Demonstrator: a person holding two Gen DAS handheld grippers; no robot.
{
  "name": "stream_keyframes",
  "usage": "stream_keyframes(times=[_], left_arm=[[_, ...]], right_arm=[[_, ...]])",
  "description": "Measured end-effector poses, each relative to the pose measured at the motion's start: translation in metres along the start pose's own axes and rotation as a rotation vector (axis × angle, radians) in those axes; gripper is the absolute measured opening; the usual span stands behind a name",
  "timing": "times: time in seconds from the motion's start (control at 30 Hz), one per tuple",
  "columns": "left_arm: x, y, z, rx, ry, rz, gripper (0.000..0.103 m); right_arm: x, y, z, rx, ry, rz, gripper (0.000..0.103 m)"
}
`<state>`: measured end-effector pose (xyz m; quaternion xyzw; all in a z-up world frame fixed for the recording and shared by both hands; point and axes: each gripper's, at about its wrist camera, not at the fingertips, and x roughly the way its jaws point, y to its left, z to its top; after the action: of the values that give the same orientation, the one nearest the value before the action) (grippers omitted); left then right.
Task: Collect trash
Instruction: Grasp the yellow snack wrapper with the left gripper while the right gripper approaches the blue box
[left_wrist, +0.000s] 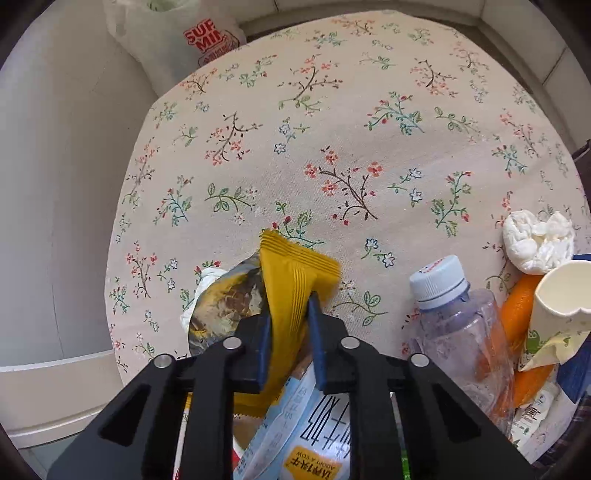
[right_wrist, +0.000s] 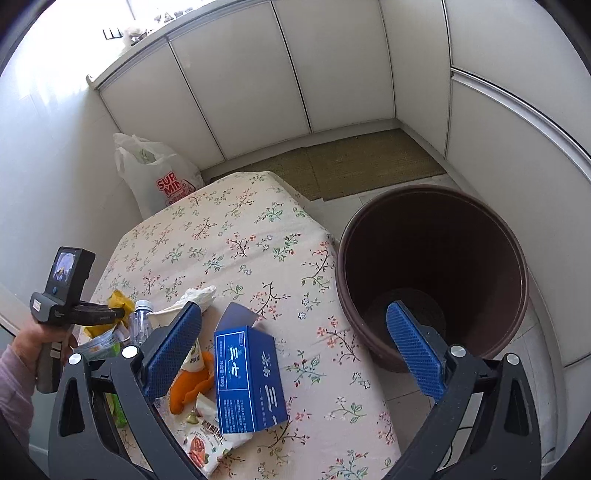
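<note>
My left gripper (left_wrist: 290, 314) is shut on a yellow snack wrapper (left_wrist: 295, 273) and holds it above the floral table (left_wrist: 332, 129); it also shows in the right wrist view (right_wrist: 120, 314) at the left. My right gripper (right_wrist: 295, 347) is open and empty, above the table's right edge, over a blue box (right_wrist: 247, 380). A brown bin (right_wrist: 432, 273) stands on the floor right of the table, and looks empty. Other trash: a clear plastic bottle (left_wrist: 458, 325), crumpled tissue (left_wrist: 535, 240), orange peel (right_wrist: 192, 384), a paper cup (left_wrist: 561, 291), a milk pouch (left_wrist: 306, 424).
A white plastic shopping bag (right_wrist: 155, 177) leans in the corner behind the table. White cabinet doors (right_wrist: 280, 74) line the walls. A green mat (right_wrist: 362, 162) lies on the floor beyond the bin. A nut packet (right_wrist: 203, 446) lies at the table's near edge.
</note>
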<state>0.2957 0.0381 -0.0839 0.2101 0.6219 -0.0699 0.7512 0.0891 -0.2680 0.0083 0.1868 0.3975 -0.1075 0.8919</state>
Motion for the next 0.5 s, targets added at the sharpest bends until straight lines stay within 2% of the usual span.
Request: stream_keyframes(times=[0.1, 0.23, 0.37, 0.5], left_arm=[[-0.026, 0.004, -0.006, -0.047, -0.074, 0.009, 0.008], [-0.080, 0.014, -0.017, -0.158, -0.200, -0.028, 0.008], [-0.135, 0.024, -0.043, -0.303, -0.337, -0.152, 0.008], [-0.178, 0.025, -0.090, -0.394, -0.471, -0.297, 0.008]], right_arm=[[-0.013, 0.005, -0.002, -0.011, -0.013, -0.002, 0.096], [-0.033, 0.013, -0.008, -0.018, -0.032, 0.028, 0.096], [-0.047, 0.020, -0.017, -0.025, -0.044, 0.068, 0.096], [-0.049, 0.022, -0.028, -0.055, -0.045, 0.023, 0.096]])
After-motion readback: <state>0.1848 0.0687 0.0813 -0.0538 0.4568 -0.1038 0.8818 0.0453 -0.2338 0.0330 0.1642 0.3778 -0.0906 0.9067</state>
